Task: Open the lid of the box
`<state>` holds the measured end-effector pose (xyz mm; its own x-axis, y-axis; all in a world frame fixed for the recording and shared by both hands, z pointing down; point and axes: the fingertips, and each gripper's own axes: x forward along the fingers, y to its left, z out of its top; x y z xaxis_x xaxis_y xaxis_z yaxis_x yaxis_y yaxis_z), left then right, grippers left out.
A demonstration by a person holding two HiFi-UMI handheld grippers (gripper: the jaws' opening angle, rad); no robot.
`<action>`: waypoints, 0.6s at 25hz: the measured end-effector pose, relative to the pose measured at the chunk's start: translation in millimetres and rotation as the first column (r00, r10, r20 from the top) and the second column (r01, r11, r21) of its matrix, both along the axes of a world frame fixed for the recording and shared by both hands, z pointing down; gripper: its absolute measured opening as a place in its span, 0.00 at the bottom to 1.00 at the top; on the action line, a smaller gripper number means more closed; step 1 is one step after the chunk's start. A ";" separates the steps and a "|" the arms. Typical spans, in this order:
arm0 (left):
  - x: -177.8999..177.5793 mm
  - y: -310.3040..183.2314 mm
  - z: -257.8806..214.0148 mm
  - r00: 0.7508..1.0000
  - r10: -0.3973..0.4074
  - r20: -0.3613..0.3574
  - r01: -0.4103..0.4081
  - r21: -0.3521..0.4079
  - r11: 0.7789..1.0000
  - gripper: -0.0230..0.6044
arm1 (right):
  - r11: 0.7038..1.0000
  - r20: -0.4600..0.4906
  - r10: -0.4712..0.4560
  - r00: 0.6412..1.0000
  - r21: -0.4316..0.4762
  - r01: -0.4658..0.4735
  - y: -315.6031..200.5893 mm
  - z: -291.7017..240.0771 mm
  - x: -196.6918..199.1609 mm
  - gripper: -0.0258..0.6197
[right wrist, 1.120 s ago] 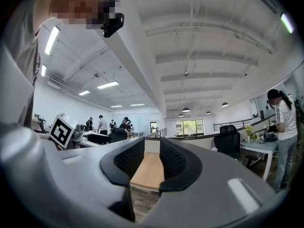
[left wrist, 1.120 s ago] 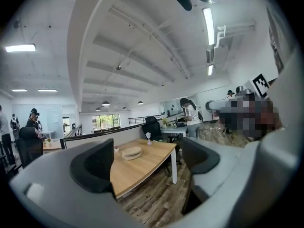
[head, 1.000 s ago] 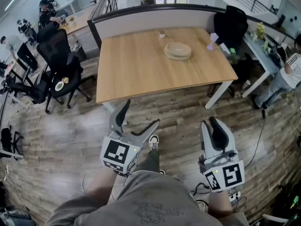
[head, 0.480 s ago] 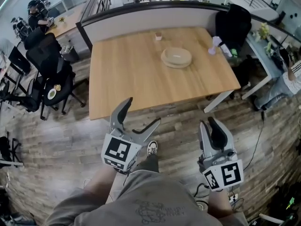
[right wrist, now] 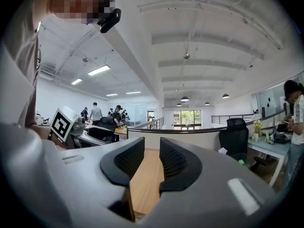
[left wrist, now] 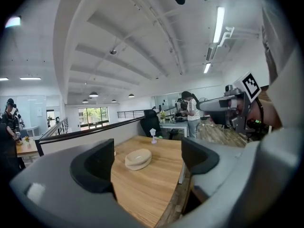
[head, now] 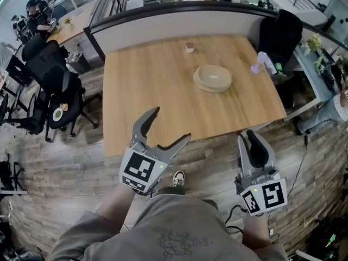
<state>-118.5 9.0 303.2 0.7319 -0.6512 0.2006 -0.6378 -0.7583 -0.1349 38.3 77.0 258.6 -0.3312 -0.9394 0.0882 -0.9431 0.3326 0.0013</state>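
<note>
A round beige box (head: 213, 78) with its lid on sits on the wooden table (head: 147, 91), right of centre; the left gripper view shows the box (left wrist: 138, 158) far ahead between the jaws. My left gripper (head: 173, 123) is open wide and empty, its tips over the table's near edge. My right gripper (head: 254, 137) hangs over the floor, short of the table, its jaws a narrow gap apart with nothing between them. In the right gripper view the right gripper (right wrist: 152, 161) frames only tabletop (right wrist: 145, 184). Neither gripper touches the box.
A small cup (head: 189, 47) stands at the table's far edge and a pale purple object (head: 262, 62) near its right end. Black chairs (head: 51, 83) stand at the left, another chair (head: 281, 29) at the far right. A low partition (head: 163, 23) backs the table. People work at desks back left.
The table has come nearer in the head view. Both grippers have moved forward and the left one's tips now overlap the table's front edge. Neither pair of jaws has changed.
</note>
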 end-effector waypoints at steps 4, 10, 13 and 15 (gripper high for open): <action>-2.3 -24.4 -0.3 1.000 0.011 0.002 -0.011 0.002 1.000 0.73 | 1.000 0.001 -0.007 1.000 0.016 0.007 -26.9 -3.6 -9.8 0.17; 4.2 -51.8 5.8 1.000 0.023 0.002 -0.023 -0.012 1.000 0.73 | 1.000 -0.003 -0.026 1.000 0.000 0.026 -57.5 1.1 -9.1 0.17; 8.5 -67.7 8.7 1.000 0.019 0.011 -0.019 -0.023 1.000 0.73 | 0.999 -0.006 -0.031 0.999 -0.008 0.031 -78.0 4.2 -1.1 0.17; 14.5 -75.3 9.5 1.000 0.015 0.012 -0.014 -0.026 1.000 0.73 | 0.999 0.003 -0.038 0.999 -0.010 0.038 -89.1 6.8 8.4 0.17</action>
<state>-104.0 -66.3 312.7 0.7386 -0.6350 0.2264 -0.6252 -0.7708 -0.1224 46.7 -12.1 265.3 -0.3666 -0.9253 0.0971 -0.9299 0.3679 -0.0049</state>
